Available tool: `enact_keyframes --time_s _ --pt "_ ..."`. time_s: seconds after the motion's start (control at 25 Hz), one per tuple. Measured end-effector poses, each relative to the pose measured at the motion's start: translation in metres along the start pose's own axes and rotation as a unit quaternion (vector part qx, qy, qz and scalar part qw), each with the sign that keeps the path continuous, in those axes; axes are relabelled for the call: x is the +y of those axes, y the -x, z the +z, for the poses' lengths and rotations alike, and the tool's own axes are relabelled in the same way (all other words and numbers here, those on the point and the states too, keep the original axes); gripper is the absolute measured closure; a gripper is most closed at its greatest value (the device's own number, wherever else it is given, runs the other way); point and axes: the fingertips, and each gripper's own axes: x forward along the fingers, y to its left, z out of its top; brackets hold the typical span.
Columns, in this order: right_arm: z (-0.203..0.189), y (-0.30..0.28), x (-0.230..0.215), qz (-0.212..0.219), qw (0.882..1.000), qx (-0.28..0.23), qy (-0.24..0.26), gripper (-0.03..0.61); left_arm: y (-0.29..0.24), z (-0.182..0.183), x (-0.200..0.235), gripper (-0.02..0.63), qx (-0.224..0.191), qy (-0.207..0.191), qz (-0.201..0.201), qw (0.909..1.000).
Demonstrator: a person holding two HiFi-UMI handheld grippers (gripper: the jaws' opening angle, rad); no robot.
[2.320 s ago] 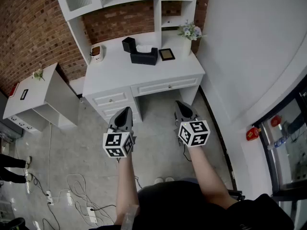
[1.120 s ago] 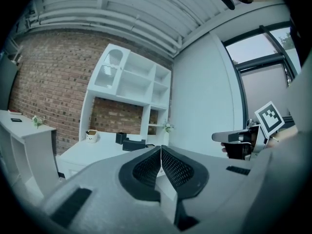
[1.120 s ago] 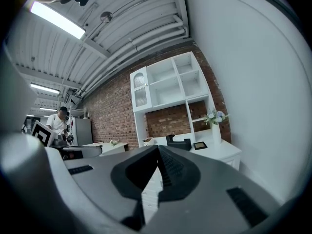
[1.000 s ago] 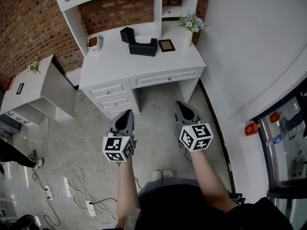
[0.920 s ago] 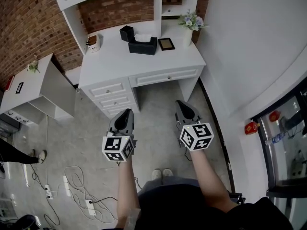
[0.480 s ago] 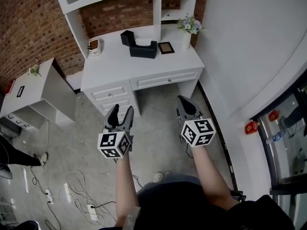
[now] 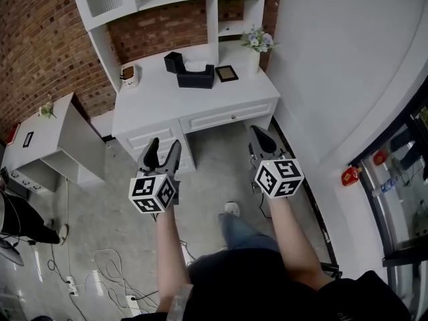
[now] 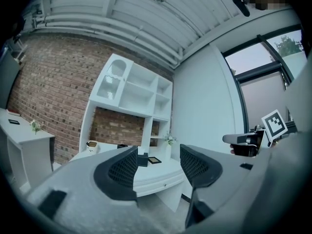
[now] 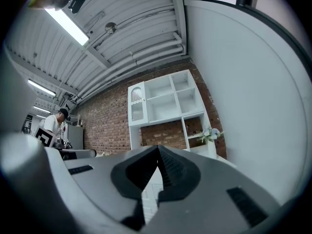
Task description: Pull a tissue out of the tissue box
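The dark tissue box (image 7: 196, 78) stands at the back of the white desk (image 7: 160, 105), with a white tissue showing at its top slot. Both grippers hang over the floor in front of the desk, well short of the box. My left gripper (image 7: 164, 146) points at the drawers; its jaws are opening and nothing is between them. In the left gripper view the tissue box (image 8: 143, 160) shows far off between the spread pads of the left gripper (image 8: 158, 165). My right gripper (image 7: 258, 132) is shut and empty; in the right gripper view the pads of the right gripper (image 9: 158, 155) meet.
On the desk also stand a small black holder (image 7: 174, 61), a picture frame (image 7: 227, 73), a vase of flowers (image 7: 253, 44) and a mug (image 7: 129, 76). A low white cabinet (image 7: 53, 136) is at the left. Cables (image 7: 114, 273) lie on the floor.
The left gripper's jaws have gone from shut to wide apart. Both grippers have risen and the person has stepped closer to the desk. The right gripper stays shut.
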Motion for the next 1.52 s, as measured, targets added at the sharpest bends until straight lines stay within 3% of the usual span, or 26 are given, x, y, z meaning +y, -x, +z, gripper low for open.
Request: enact_keyframes --time_s 0.24,0.52,0.84,1.24,1.52 --pt "0.008 -0.017 -0.015 -0.009 1.0 -0.013 -0.002 0.581 -0.022 0.005 0.006 0.373 -0.004 -0.007 -0.005 1.0" --pt "-0.006 -0.084 -0.037 -0.006 1.0 -0.014 -0.007 0.581 -0.075 -0.001 0.044 0.372 -0.004 -0.012 -0.001 0.9999" --pt "-0.045 -0.203 -0.082 0.004 0.999 0.022 -0.032 0.581 -0.176 -0.024 0.1 0.372 0.024 -0.007 0.016 0.9996" --pt "-0.044 -0.403 -0.122 0.057 0.998 0.034 -0.002 0.581 -0.339 -0.028 0.192 0.373 0.044 -0.001 0.05 0.9978" --pt "-0.058 -0.486 -0.144 0.076 0.995 0.055 -0.022 0.581 -0.413 -0.027 0.221 0.373 0.052 -0.003 0.055 0.9971"
